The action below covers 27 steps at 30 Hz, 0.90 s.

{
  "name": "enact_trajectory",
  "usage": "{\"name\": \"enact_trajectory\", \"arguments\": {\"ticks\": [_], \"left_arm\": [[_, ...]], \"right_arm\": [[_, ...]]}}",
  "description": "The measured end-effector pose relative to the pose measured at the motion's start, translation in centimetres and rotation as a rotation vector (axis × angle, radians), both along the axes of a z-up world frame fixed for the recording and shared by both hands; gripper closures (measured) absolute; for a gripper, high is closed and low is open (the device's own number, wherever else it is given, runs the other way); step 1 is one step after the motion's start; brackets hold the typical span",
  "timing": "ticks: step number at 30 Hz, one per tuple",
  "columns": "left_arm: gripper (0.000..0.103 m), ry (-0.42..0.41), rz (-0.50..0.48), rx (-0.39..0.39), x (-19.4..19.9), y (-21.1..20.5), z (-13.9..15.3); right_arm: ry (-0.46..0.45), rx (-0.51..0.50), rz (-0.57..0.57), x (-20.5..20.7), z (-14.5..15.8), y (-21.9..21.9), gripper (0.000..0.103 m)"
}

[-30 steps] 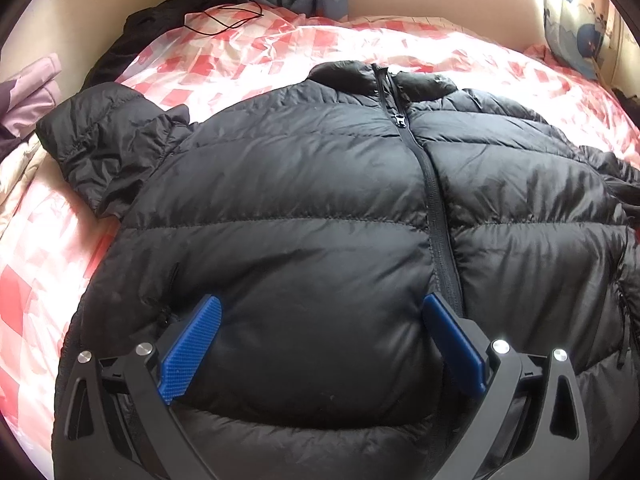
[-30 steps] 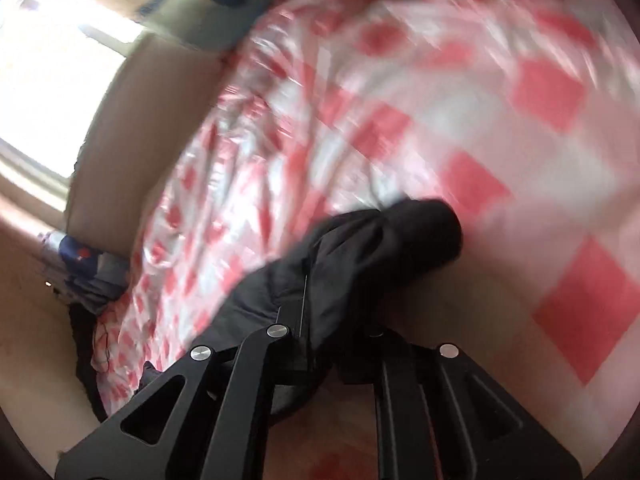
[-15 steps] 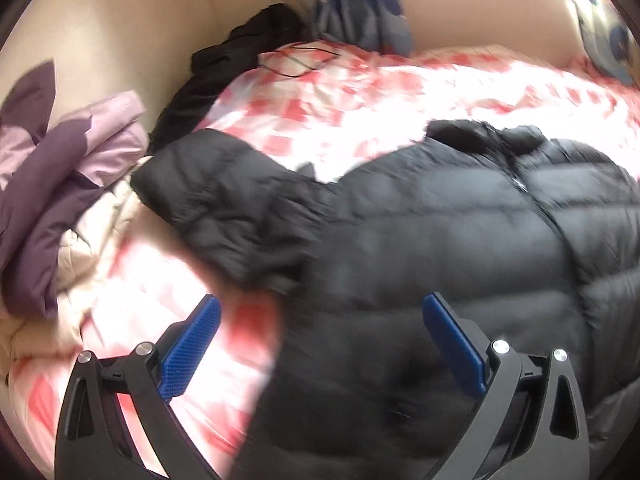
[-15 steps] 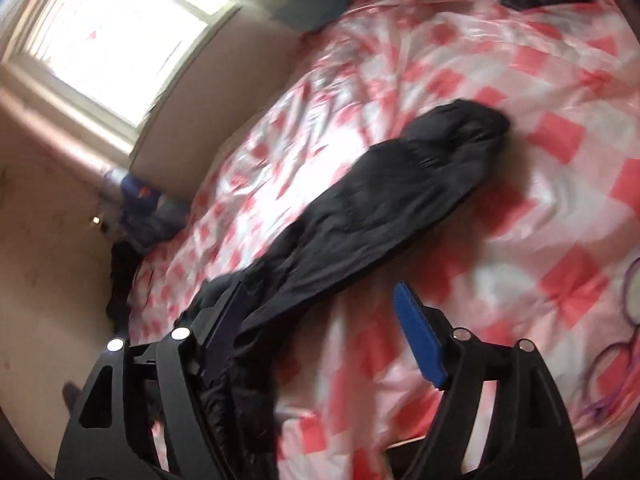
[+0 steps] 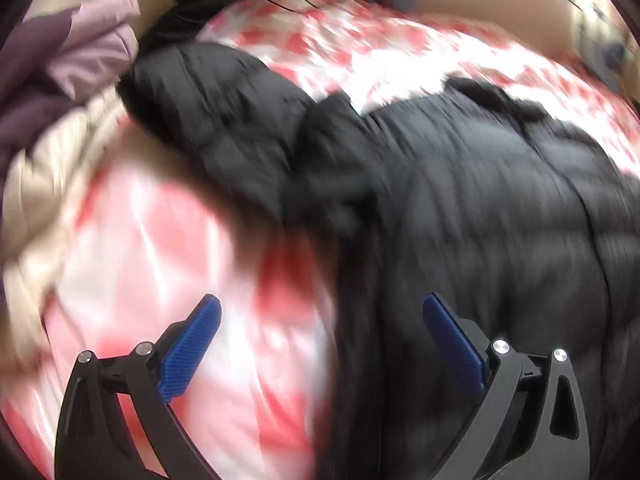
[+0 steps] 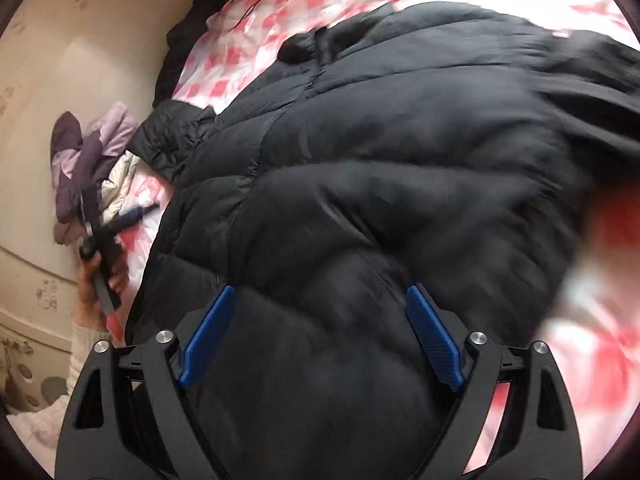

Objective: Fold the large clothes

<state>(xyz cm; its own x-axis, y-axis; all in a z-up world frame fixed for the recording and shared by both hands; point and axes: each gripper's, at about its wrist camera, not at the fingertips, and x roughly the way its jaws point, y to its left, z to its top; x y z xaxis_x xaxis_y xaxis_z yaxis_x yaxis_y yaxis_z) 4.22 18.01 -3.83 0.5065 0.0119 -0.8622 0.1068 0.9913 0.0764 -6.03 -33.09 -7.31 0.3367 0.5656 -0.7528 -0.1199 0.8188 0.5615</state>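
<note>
The black puffy jacket (image 6: 400,168) lies flat on the checked bed (image 5: 168,264), zip up. My left hand-held gripper (image 5: 320,344) and right hand-held gripper (image 6: 320,332) are wide apart, empty. Next (I think) I grab the sleeve (image 5: 208,112) beside the jacket's shoulder and fold it in.

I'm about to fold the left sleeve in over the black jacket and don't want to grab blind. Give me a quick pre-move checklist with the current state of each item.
1. Left gripper open and empty: ok, blue pads spread, nothing between them.
2. Right gripper open and empty: ok, it hovers over the black puffer jacket with its jaws spread.
3. Jacket lying flat with its front up: ok, the zipper faces up.
4. Left sleeve within view and free: ok, it lies out to the side on the checked bedspread.
5. Sleeve clear of the purple clothes: cannot tell, the cuff end sits close to them and the view is blurred.
6. Right sleeve position: cannot tell.
</note>
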Motion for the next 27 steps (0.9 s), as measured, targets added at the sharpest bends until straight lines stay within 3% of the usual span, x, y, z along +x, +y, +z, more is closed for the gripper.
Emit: {"name": "enact_trajectory", "arguments": {"ticks": [3,5,7,9,11,12,13,14,15,16,18,22,24,27], "left_arm": [[0.006,0.075,-0.052,-0.041,-4.1,0.5,-1.3],[0.006,0.128,-0.056,-0.039,-7.2,1.2,-2.3],[0.006,0.178,-0.06,-0.098,-10.2,2.1,-2.8],[0.006,0.221,-0.064,-0.162,-12.1,2.5,-3.1],[0.007,0.237,-0.047,-0.2,-14.0,2.1,-3.3],[0.012,0.245,-0.038,-0.209,-14.1,1.7,-3.5],[0.031,0.253,-0.031,-0.227,-14.3,1.4,-3.5],[0.04,0.27,-0.017,-0.272,-14.2,1.3,-3.4],[0.054,0.281,-0.002,-0.304,-14.1,1.1,-2.9],[0.068,0.271,-0.001,-0.328,-14.2,0.7,-2.0],[0.08,0.241,-0.015,-0.336,-15.1,-0.4,-0.2],[0.082,0.168,-0.053,-0.357,-18.1,-0.6,4.7],[0.082,0.194,-0.078,-0.319,-19.7,-0.7,4.7],[0.082,0.262,-0.085,-0.274,-20.9,-0.6,2.6]], "right_arm": [[0.087,-0.064,-0.059,-5.5,0.3,-4.1,0.017],[0.184,-0.042,-0.06,-8.7,-1.0,-4.8,0.016],[0.252,-0.011,-0.02,-11.5,-2.0,-4.5,0.016],[0.28,-0.016,0.045,-13.3,-2.6,-3.3,0.016],[0.246,-0.067,0.108,-14.1,-2.8,-1.5,0.017],[0.211,-0.069,0.126,-14.1,-2.7,-0.9,0.03],[0.169,-0.048,0.123,-14.0,-2.4,-1.0,0.047],[0.154,-0.012,0.091,-13.8,-2.0,-1.7,0.072],[0.131,0.036,0.055,-13.6,-1.2,-2.7,0.081],[0.096,0.059,0.033,-13.5,-0.3,-3.5,0.084],[0.025,0.084,-0.015,-14.2,2.3,-5.7,0.089],[-0.064,0.049,-0.044,-17.7,6.8,-9.7,0.09],[-0.058,0.035,-0.061,-19.4,7.1,-11.6,0.09],[0.02,-0.037,-0.046,-21.3,5.0,-11.5,0.09]]}}
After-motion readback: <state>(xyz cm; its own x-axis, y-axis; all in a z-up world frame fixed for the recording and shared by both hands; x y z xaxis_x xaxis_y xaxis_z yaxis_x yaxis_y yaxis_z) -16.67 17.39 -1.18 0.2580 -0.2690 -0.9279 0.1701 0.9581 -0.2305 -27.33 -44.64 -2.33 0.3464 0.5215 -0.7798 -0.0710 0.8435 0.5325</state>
